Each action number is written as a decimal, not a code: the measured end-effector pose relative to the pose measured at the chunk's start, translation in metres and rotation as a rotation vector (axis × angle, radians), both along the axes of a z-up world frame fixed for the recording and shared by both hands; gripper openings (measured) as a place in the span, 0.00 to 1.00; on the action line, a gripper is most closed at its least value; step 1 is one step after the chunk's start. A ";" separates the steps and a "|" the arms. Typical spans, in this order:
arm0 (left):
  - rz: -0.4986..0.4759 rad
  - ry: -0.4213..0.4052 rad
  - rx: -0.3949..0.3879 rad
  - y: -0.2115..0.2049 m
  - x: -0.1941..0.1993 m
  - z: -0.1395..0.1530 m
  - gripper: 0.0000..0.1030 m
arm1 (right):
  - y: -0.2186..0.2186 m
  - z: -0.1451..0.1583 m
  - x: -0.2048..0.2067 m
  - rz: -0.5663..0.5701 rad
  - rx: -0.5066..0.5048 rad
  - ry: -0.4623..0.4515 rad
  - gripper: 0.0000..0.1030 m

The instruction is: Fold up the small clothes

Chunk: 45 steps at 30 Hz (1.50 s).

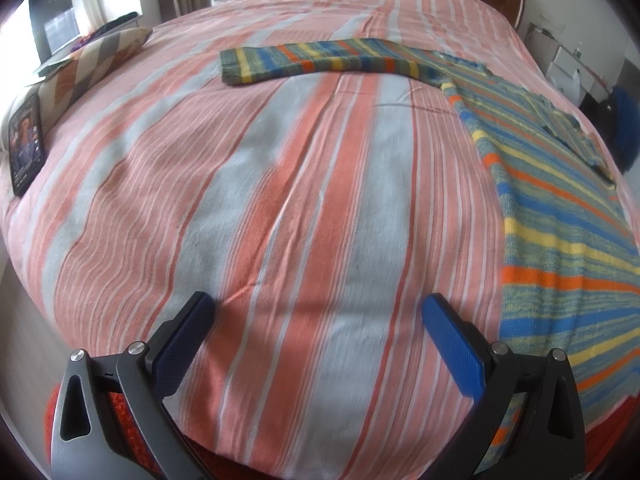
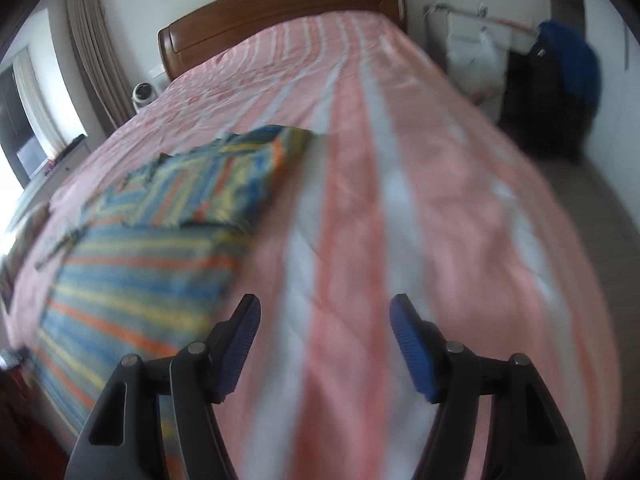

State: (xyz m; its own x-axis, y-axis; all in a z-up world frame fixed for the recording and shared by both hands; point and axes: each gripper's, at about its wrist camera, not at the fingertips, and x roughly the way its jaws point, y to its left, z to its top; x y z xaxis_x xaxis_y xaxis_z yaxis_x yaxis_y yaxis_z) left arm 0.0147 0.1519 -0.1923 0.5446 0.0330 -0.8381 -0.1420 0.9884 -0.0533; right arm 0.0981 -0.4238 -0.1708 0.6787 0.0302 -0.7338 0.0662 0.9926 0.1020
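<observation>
Hovering with both pairs of fingers wide and empty, left gripper (image 1: pixel 316 344) has the striped sweater (image 1: pixel 560 216) off to its right, right gripper (image 2: pixel 325 344) has it left; risk: pinching the bedspread (image 1: pixel 280 200) along with knit.

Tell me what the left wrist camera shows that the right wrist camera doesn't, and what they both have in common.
Only the left wrist view shows the sweater's long sleeve stretched out across the bedspread, a patterned pillow and a dark phone-like slab at the bed's left edge.

Only the right wrist view shows the other sleeve folded in over the sweater's body, plus dark luggage with a blue garment beside the bed.

Both show the striped sweater, the pink striped bedspread, the wooden headboard, and an open gripper holding nothing: left gripper, right gripper.
</observation>
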 end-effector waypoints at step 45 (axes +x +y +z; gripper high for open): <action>0.001 -0.004 0.007 -0.001 0.000 -0.001 1.00 | -0.025 -0.048 -0.027 -0.068 0.125 -0.094 0.83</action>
State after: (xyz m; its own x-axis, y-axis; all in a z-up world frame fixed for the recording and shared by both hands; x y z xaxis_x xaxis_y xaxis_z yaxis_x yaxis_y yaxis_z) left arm 0.0152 0.1507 -0.1932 0.5482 0.0394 -0.8354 -0.1429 0.9886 -0.0472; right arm 0.0709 -0.4486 -0.2184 0.7478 0.0686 -0.6604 0.1171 0.9654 0.2329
